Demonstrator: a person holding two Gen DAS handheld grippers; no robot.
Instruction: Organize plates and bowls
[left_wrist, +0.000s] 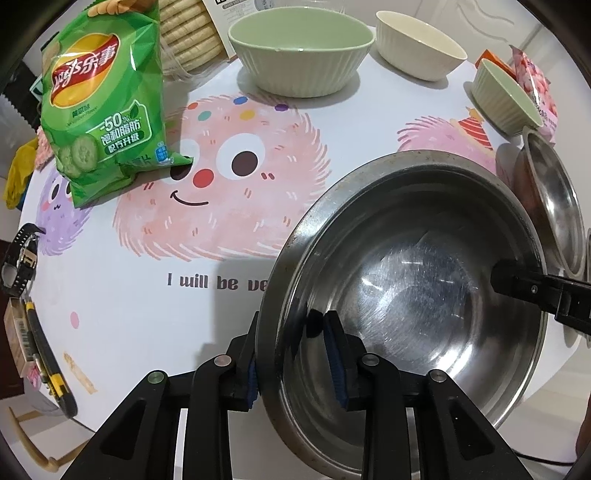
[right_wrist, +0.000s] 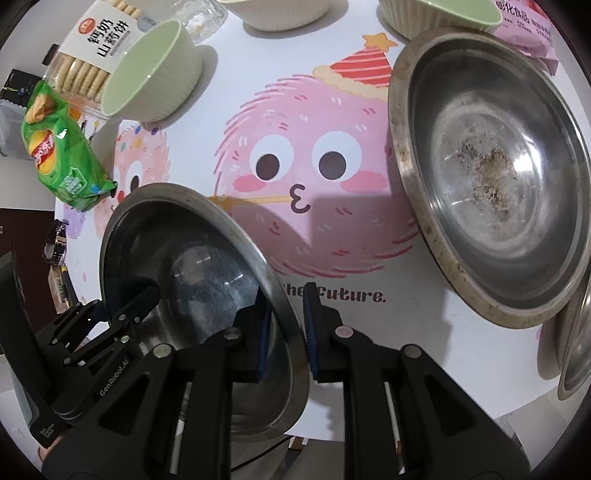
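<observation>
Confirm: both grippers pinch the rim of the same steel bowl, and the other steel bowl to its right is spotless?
Not spotless. The right wrist view shows brownish residue in the other steel bowl. The rest holds: left gripper and right gripper both straddle the held steel bowl's rim.

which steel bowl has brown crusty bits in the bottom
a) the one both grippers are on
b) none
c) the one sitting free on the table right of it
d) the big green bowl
c: in the right wrist view the free steel bowl has brown residue at its centre, while the gripped steel bowl looks clean.
</observation>
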